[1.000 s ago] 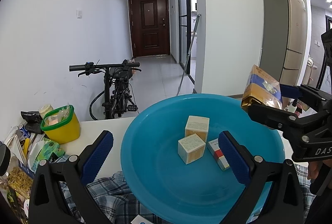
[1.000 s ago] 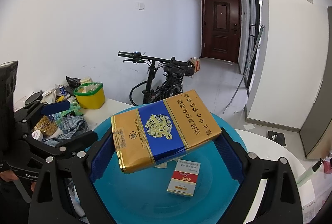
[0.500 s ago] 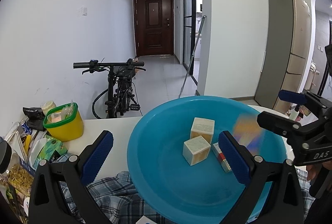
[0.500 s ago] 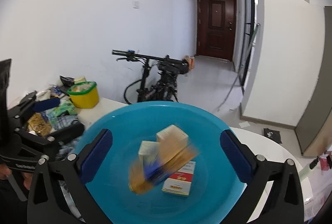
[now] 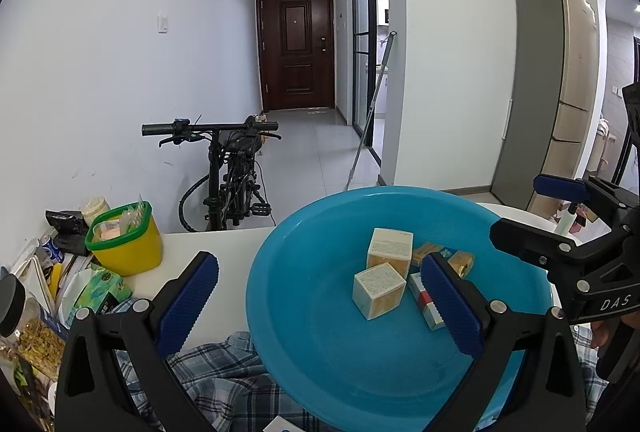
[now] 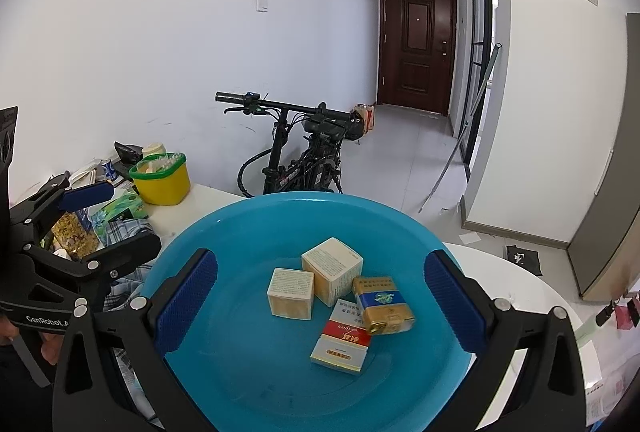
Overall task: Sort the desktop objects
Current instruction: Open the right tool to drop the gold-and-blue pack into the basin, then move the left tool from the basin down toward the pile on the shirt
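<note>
A round blue basin (image 6: 240,232) (image 5: 304,332) sits on the white table under both grippers. In it lie two cream cube boxes (image 6: 332,270) (image 6: 290,292), a red-and-white cigarette box (image 6: 342,340) and a gold-and-blue cigarette pack (image 6: 382,302), which rests tilted against the others. My right gripper (image 6: 320,256) hovers above the basin, wide open with nothing between its pads. Above the basin's near left side my left gripper (image 5: 318,260) is also open and empty. In the left wrist view its right finger (image 5: 448,304) half hides the gold pack (image 5: 460,260).
A yellow tub with a green rim (image 5: 124,240), snack bags (image 5: 100,288) and a plaid cloth (image 5: 224,372) crowd the table left of the basin. A bicycle (image 6: 304,152) stands behind the table. Bare white tabletop (image 6: 520,292) lies to the basin's right.
The right gripper let go of the gold-and-blue pack; the pack dropped and now lies in the basin. Its jaws went wider. The left gripper barely moved.
</note>
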Tool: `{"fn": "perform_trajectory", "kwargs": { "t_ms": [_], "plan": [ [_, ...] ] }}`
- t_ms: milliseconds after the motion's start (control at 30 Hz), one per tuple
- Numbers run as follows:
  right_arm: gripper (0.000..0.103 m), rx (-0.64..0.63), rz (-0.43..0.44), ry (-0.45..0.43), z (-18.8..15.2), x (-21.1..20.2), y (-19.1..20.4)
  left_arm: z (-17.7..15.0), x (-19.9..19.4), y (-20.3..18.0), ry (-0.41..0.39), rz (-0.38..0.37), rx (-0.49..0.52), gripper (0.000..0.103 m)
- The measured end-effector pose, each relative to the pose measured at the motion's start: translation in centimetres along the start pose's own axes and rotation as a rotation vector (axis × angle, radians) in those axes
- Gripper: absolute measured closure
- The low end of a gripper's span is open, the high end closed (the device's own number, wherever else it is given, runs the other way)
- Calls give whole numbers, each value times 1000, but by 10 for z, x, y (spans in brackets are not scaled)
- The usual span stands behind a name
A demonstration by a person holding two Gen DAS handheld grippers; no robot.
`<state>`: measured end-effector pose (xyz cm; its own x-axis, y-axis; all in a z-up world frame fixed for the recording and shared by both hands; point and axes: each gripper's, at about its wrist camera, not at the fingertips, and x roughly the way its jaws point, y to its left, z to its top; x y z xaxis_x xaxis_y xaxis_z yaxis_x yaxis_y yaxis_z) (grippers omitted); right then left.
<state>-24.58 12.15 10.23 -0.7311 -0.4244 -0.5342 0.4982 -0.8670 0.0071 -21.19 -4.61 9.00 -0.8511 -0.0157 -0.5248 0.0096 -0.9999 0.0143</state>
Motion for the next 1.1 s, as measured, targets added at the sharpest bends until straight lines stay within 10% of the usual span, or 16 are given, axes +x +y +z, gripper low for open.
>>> {"fn": "perform_trajectory", "kwargs": {
  "t_ms": [1100],
  "plan": [
    [0, -19, 21, 33, -4, 9, 9, -2, 0, -2, 8, 43, 18, 0]
  ]
}}
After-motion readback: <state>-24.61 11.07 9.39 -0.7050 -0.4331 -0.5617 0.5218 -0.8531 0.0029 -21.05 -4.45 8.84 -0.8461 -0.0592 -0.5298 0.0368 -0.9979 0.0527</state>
